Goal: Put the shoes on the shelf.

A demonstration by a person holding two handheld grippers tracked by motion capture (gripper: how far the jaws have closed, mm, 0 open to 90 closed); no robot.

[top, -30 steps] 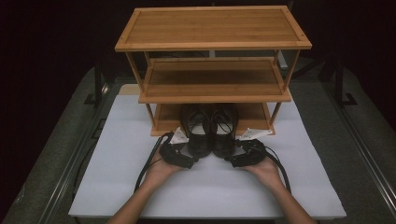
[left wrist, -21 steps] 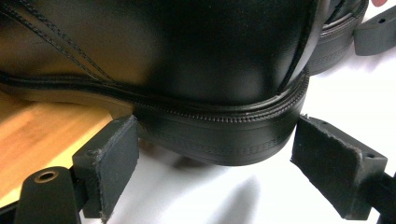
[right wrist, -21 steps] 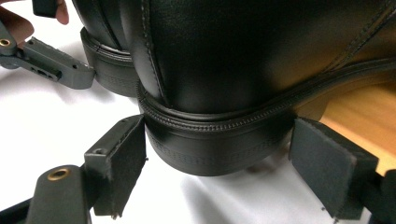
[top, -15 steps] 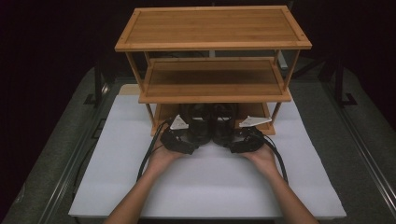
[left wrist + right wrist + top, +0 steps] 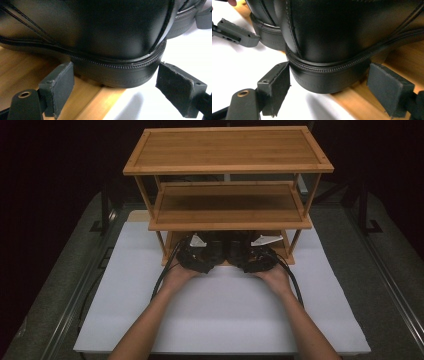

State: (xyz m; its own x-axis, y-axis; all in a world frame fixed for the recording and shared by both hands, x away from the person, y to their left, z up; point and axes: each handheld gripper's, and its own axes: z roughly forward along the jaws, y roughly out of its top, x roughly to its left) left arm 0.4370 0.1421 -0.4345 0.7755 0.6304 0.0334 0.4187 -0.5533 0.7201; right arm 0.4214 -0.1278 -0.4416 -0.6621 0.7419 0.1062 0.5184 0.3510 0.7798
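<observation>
While each hand-held gripper (image 5: 115, 92) (image 5: 329, 95) sits apart around its boot heel (image 5: 117, 75) (image 5: 324, 77), unclamped, we have both boots half onto the bottom shelf (image 5: 27, 67); pushing fully in remains.

Smooth glossy black leather shoe (image 5: 100, 27) on matt wooden shelf (image 5: 22, 72)

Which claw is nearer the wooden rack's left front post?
Left. The left claw sits just inside the three-tier bamboo rack's left front post, at one black leather shoe's heel; the right claw is farther across.
</observation>
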